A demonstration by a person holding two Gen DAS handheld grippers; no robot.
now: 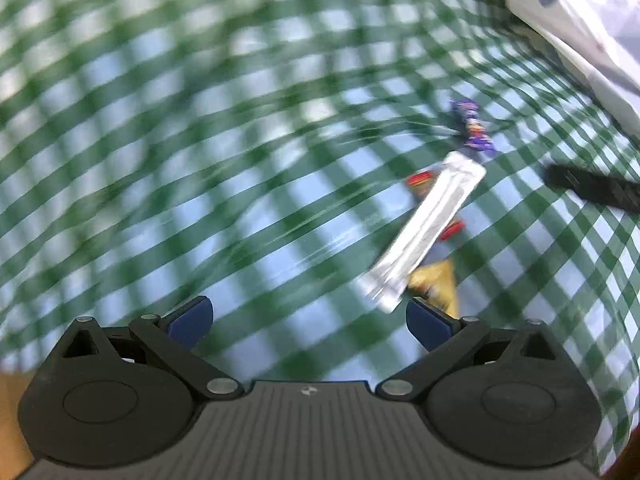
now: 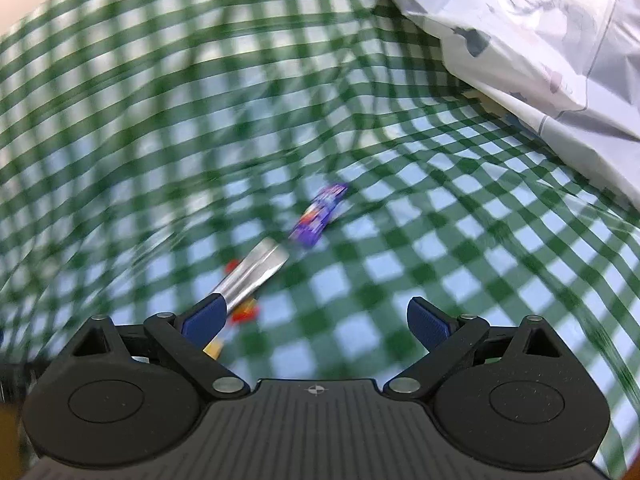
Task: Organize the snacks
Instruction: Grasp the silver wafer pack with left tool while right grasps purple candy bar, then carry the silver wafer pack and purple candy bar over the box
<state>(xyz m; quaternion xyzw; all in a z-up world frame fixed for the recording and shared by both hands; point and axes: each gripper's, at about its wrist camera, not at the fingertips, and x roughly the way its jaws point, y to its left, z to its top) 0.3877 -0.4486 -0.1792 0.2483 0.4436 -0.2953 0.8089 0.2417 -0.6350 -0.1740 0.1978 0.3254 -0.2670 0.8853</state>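
Note:
A long silver snack bar [image 1: 424,230] lies on the green checked tablecloth [image 1: 200,160], across a red-ended candy [image 1: 420,179] and beside a yellow wrapper [image 1: 438,284]. A purple candy [image 1: 472,126] lies just beyond it. My left gripper [image 1: 308,320] is open and empty, with the snacks ahead to its right. In the right wrist view the silver bar [image 2: 256,276], the purple candy [image 2: 320,214] and red bits [image 2: 244,312] lie ahead on the left. My right gripper [image 2: 316,320] is open and empty. Both views are blurred.
A crumpled white plastic bag [image 2: 540,40] lies at the back right; it also shows in the left wrist view [image 1: 580,24]. A black object [image 1: 592,188], possibly the other gripper, enters from the right edge. A brown surface [image 1: 10,420] shows at the lower left.

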